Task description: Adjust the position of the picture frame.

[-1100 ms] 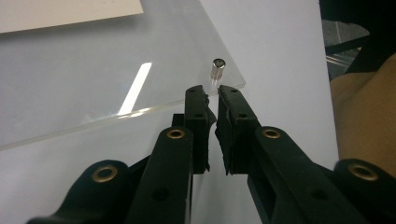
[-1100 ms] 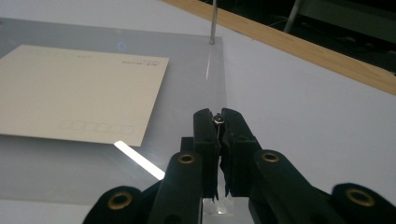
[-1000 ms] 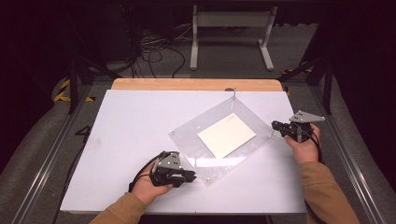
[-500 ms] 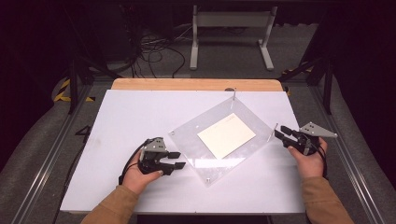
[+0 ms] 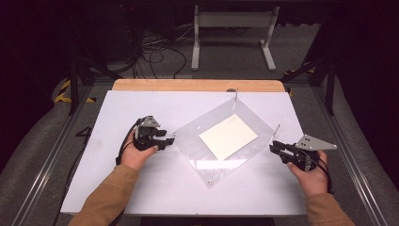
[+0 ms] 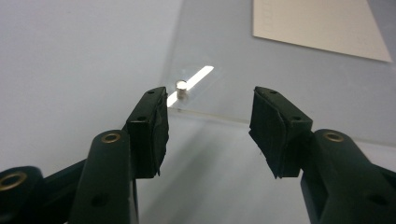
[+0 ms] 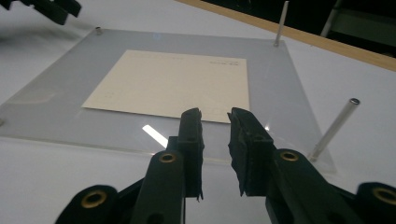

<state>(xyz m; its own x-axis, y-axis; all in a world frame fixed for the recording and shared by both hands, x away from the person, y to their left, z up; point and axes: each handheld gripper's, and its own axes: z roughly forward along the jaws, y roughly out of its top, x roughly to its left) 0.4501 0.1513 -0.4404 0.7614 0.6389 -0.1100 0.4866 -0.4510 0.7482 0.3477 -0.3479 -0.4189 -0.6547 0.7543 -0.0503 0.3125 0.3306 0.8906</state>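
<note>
I'm watching the clear plate (image 5: pixel 226 141) lying flat on the tabletop, turned cornerwise toward the right half, with the card (image 5: pixel 228 137) under it. My left gripper (image 5: pixel 170 137) is sitting just off the plate's left corner beside a short post (image 6: pixel 180 89); its jaws have just been opening and are gaping with nothing between them. My right gripper (image 5: pixel 274 147) is hovering off the right corner near a tall pin (image 7: pixel 333 127); its jaws have just been closing to a narrow gap, holding nothing. I'm judging the plate placed, both grips released, and 2 pins standing.

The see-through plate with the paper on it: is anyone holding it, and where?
No. The left hand-held gripper is open by the plate's corner, the right hand-held gripper slightly open by its edge; nothing sits between either's jaws.
</note>
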